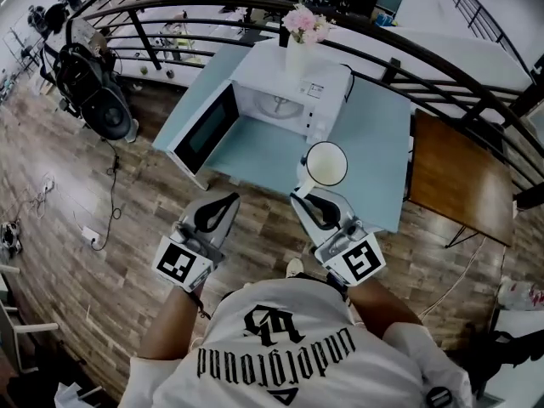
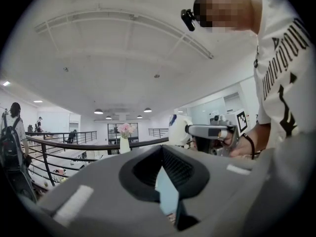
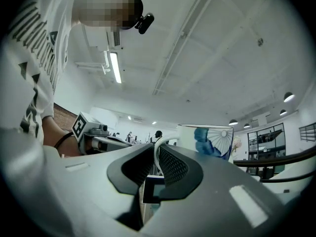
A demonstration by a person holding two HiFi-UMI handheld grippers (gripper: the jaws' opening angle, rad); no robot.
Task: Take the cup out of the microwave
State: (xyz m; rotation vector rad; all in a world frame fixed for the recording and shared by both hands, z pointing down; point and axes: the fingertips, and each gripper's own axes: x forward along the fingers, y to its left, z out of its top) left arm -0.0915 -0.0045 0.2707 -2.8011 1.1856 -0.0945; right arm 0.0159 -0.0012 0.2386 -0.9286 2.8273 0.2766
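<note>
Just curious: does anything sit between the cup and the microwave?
Nothing; the head view shows only bare blue table between the cup and the open microwave.

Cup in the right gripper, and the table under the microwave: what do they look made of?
The cup is likely glazed ceramic: a smooth white wall with a slight sheen, and a blue printed pattern in the right gripper view. The table has a flat, matt pale-blue top, probably painted or laminated board; its core doesn't show.

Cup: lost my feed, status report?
Right gripper shut on cup handle. Cup out, clear of open microwave. Left gripper empty, jaws together. Nothing in the way.
</note>
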